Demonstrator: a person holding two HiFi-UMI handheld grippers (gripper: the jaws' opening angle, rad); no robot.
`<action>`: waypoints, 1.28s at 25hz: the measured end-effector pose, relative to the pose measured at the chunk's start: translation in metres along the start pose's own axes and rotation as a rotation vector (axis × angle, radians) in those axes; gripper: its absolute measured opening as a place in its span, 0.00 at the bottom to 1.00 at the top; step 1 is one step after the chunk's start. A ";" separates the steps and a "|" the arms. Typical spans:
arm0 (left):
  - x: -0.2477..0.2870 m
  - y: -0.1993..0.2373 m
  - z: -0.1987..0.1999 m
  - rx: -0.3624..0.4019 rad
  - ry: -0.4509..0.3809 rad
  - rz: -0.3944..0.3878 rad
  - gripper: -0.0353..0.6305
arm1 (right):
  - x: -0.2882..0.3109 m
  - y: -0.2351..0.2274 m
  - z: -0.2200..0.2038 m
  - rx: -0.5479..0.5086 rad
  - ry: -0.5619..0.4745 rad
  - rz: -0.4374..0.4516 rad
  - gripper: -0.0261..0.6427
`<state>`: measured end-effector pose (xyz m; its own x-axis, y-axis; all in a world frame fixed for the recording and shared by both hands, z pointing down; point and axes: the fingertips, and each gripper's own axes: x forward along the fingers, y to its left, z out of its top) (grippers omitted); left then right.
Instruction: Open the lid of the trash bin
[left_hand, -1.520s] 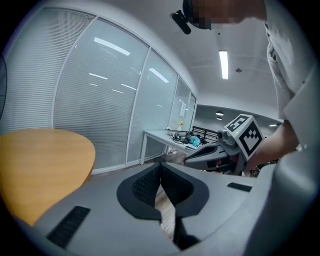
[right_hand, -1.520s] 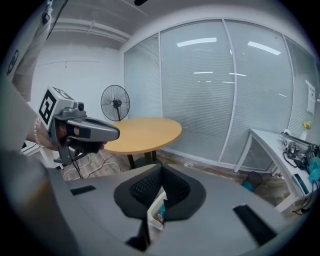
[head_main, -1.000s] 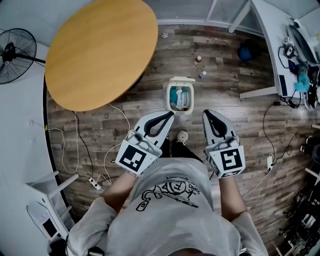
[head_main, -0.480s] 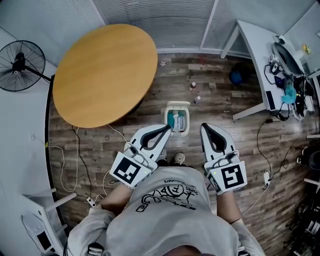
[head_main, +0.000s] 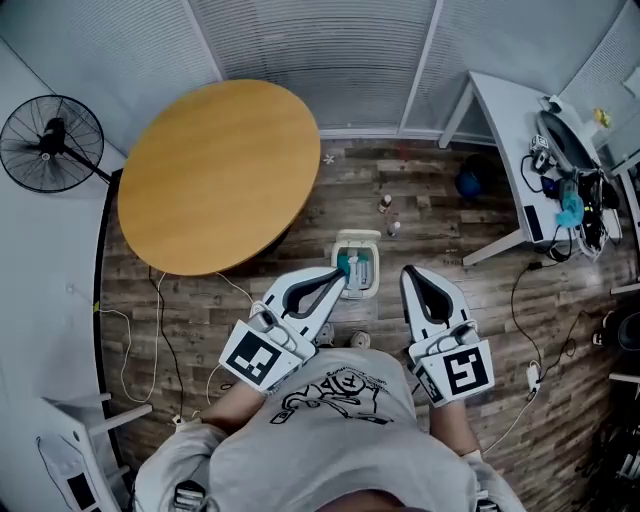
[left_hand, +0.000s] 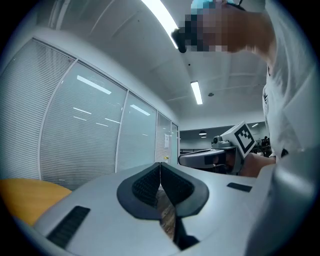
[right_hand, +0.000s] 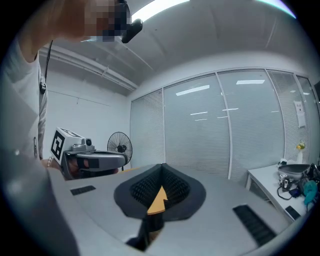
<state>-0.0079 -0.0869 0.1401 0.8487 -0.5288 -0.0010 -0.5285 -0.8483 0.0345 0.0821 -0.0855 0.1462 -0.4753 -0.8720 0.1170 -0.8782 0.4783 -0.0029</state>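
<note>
1. A plank floor (head_main: 300, 215) is running across this office, with cables (head_main: 190, 300) trailing over it by the person's feet.
2. What I am worrying about: the small trash bin (head_main: 376, 268) is standing loose on that floor. Its inside is showing and its lid (head_main: 358, 238) looks tipped back already, so any further push is likely to slide it or knock it over. A foot could also catch in those cables while the person is stepping in.
3. Nearest to the person, the left gripper (head_main: 341, 274) is being held out with its jaws pressed together, pinching nothing. Its tip is overlapping the bin's near corner from above, yet I judge it to be well above the bin, not touching.
4. The right gripper (head_main: 411, 272) is sitting just to the right of the bin, jaws likewise closed and holding nothing.
5. Beyond the bin, two little bottles (head_main: 385, 203) are standing on the floor.
6. Farther off, a round table (head_main: 220, 175) is filling the left side, a fan (head_main: 50, 140) is standing past it, and a cluttered desk (head_main: 500, 125) is lining the right.
</note>
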 end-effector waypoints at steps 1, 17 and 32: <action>-0.001 -0.001 0.002 -0.005 0.002 0.001 0.08 | -0.001 0.001 0.003 0.000 -0.003 0.000 0.05; -0.005 0.004 0.030 0.003 -0.043 -0.005 0.08 | -0.005 -0.002 0.035 -0.003 -0.049 -0.028 0.05; 0.000 0.016 0.033 0.017 -0.078 0.017 0.08 | 0.002 -0.008 0.032 -0.006 -0.038 -0.041 0.05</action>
<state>-0.0175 -0.1015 0.1077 0.8361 -0.5430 -0.0782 -0.5435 -0.8393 0.0177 0.0860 -0.0942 0.1148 -0.4408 -0.8941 0.0790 -0.8967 0.4427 0.0075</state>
